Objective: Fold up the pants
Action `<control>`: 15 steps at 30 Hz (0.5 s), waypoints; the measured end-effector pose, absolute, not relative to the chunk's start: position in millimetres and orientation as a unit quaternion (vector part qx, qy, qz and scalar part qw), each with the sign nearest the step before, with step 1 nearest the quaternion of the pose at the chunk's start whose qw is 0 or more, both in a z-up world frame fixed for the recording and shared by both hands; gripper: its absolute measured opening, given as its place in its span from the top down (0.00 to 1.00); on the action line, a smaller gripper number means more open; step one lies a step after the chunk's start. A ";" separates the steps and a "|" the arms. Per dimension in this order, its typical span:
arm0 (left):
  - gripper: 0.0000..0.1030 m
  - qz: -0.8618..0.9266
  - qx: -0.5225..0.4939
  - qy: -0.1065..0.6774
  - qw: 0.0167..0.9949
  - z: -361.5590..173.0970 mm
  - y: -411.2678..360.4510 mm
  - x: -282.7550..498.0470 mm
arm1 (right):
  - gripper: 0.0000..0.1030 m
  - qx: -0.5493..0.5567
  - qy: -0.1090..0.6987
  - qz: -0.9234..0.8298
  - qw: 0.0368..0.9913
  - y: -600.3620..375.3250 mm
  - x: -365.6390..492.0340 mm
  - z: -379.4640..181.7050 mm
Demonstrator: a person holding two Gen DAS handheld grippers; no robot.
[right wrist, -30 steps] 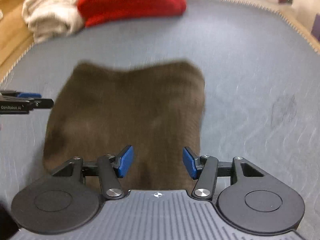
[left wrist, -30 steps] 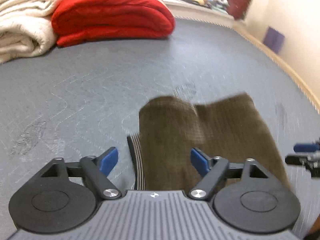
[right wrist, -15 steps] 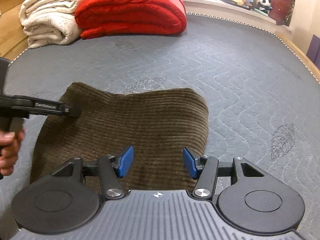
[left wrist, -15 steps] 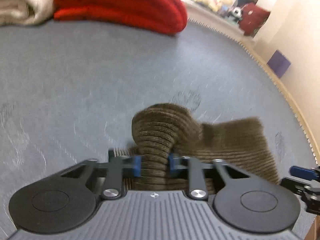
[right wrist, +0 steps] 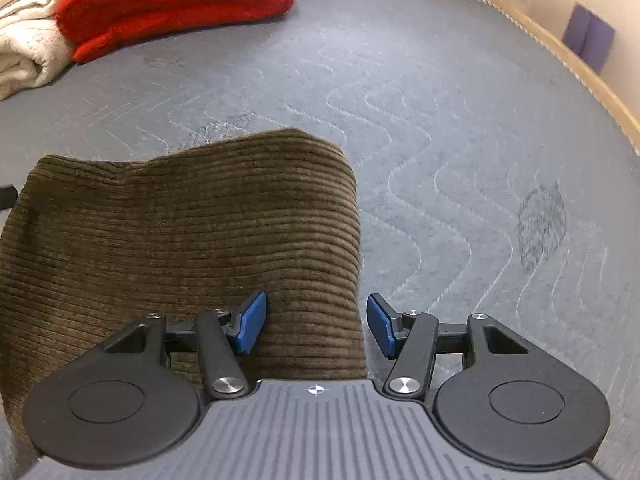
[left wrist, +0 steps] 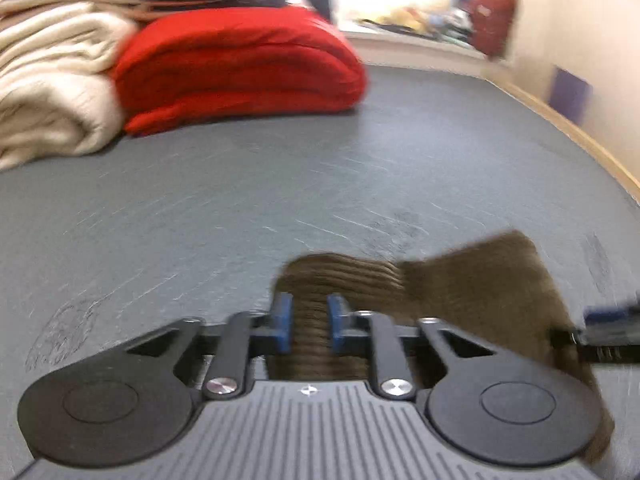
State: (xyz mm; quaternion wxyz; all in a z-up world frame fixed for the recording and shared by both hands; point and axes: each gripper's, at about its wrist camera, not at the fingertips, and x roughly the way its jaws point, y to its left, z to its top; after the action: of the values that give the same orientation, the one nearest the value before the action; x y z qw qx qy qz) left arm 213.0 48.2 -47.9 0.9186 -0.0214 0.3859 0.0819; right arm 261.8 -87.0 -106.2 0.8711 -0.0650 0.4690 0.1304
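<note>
— Fingers [left wrist: 283,322] of left gripper [left wrist: 308,322] clamped on pants [left wrist: 472,292], bunching one edge on bed [left wrist: 240,208]. Why?
— Probably to lift for folding. Right gripper [right wrist: 316,326] spread wide over opposite edge, pinching nothing yet.

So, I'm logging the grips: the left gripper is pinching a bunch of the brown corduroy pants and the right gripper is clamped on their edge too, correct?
Not quite. The left gripper does pinch the pants, but the right gripper is open, its pads straddling the edge without pressing, as the right wrist view shows.
</note>
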 end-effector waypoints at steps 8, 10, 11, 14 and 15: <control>0.93 0.072 0.011 0.437 0.896 -54.1 37.8 212.5 | 0.44 -0.052 0.453 0.143 0.879 -93.6 240.9 -97.1; 0.93 0.057 0.011 0.435 0.899 -42.6 31.1 203.1 | 0.44 -0.055 0.444 0.158 0.880 -96.3 233.0 -90.6; 0.93 0.053 0.010 0.446 0.893 -43.8 29.0 201.7 | 0.44 -0.058 0.441 0.169 0.880 -97.2 228.1 -87.9; 0.93 0.038 0.003 0.513 0.857 -78.3 32.9 207.1 | 0.43 -0.073 0.449 0.200 0.868 -98.6 218.8 -86.4; 0.93 0.038 0.012 0.513 0.857 -86.5 33.0 209.1 | 0.43 -0.085 0.466 0.207 0.856 -97.7 217.9 -91.4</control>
State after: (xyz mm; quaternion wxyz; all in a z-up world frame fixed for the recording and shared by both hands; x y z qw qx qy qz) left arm 209.1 33.0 -86.5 0.8572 0.0117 0.5135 0.0376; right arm 217.9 -97.7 -91.4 0.8559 -0.0851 0.4661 0.2073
